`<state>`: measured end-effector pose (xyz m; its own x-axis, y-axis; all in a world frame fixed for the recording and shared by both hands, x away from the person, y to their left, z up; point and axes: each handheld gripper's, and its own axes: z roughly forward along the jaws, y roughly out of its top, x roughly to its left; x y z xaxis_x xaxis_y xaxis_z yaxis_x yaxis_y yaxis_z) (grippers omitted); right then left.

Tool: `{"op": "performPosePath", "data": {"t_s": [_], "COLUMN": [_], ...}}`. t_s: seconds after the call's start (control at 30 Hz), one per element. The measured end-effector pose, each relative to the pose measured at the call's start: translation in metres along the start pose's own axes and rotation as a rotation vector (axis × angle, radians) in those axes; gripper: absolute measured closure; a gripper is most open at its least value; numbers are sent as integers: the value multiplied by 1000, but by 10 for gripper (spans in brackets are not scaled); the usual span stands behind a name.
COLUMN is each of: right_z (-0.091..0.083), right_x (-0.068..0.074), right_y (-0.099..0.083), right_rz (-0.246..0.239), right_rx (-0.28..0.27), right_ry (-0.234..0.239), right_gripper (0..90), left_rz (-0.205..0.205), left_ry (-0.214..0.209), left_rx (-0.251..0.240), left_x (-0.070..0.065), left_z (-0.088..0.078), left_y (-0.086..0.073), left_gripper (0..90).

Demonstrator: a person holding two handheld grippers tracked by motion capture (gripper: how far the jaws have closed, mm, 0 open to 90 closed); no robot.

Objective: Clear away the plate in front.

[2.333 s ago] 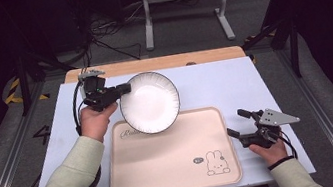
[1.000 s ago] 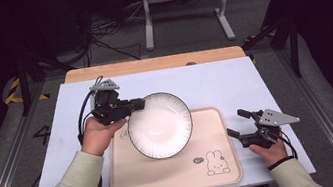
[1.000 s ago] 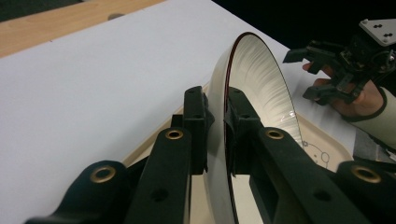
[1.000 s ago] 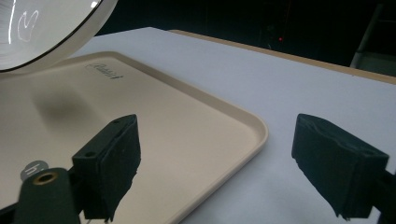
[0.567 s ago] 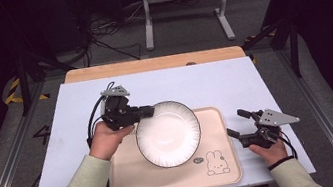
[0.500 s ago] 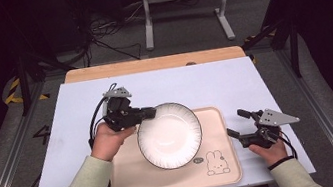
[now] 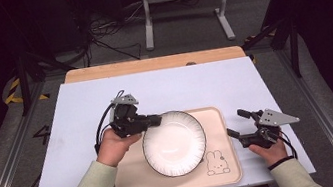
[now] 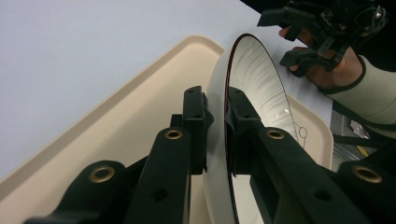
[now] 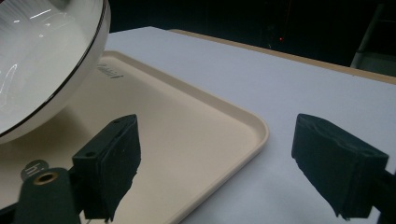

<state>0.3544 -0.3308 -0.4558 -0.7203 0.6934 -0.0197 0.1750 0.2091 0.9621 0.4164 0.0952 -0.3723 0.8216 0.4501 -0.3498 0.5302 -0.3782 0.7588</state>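
A white plate with a thin dark rim hangs tilted just above the cream tray. My left gripper is shut on the plate's left rim. In the left gripper view the rim of the plate is pinched between the two black jaws of that gripper. My right gripper stands open at the tray's right edge, nothing between its fingers. In the right gripper view the plate hangs at upper left over the tray, and the open gripper straddles the tray's corner.
The tray lies on a pale blue table top with a wooden strip along its far edge. A rabbit drawing marks the tray's near right corner. A metal stand is on the floor beyond the table.
My left gripper has carried the plate from the table's far left, right and toward me, over the tray, and lowered it. The right gripper has stayed in place.
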Motion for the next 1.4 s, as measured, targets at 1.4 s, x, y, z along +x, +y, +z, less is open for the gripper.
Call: {"op": "performPosePath", "data": {"t_s": [1.4], "right_z": [0], "right_x": [0], "right_y": [0], "right_rz": [-1], "right_rx": [-2], "right_ry": [1], "right_gripper": [153], "left_rz": [-126], "left_ry": [31], "left_rx": [58], "left_x": [30], "left_z": [30], "left_y": [-20], "left_gripper": [822]}}
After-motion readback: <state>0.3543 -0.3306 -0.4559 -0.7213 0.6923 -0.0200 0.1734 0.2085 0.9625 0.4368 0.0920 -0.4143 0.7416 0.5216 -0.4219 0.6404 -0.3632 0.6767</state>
